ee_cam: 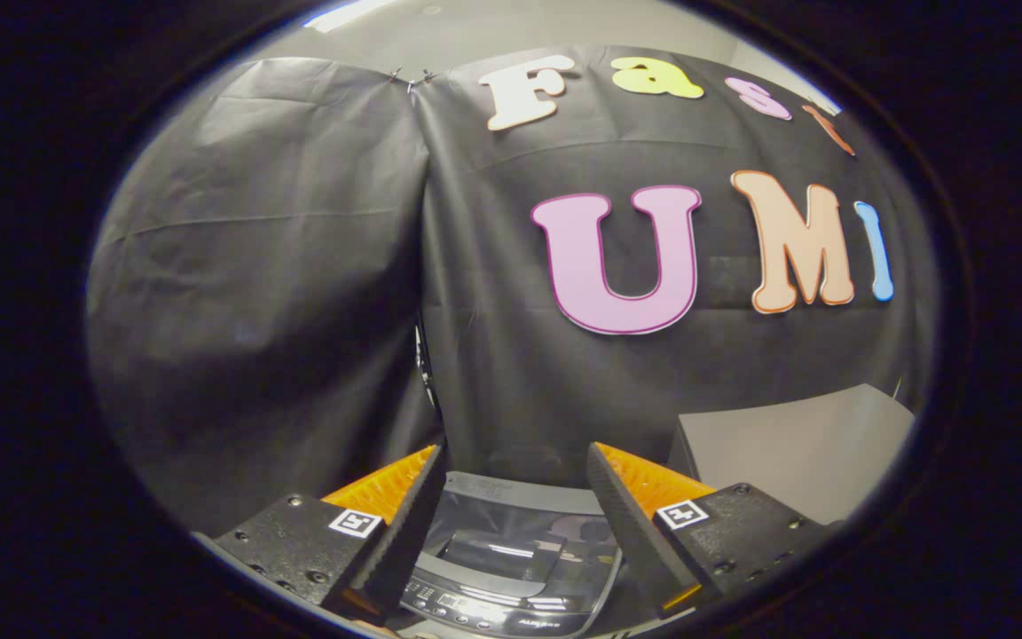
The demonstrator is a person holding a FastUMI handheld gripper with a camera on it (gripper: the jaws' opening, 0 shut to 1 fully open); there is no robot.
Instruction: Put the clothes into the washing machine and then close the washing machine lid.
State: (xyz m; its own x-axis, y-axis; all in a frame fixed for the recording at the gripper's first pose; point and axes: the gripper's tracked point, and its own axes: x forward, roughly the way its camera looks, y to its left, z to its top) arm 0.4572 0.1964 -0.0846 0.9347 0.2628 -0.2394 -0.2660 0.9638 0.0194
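The gripper [515, 497] hovered with its fingers [404, 524] spread wide and empty; the washing machine [511, 568], its transparent lid [520, 532] down, lay below between them, before the booth wall.

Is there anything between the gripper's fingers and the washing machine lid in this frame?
Nothing visible. The gripper is open, fingers apart and holding nothing, and the washing machine shows between them, just below. Its transparent lid appears down. The grey board stands off to the side.
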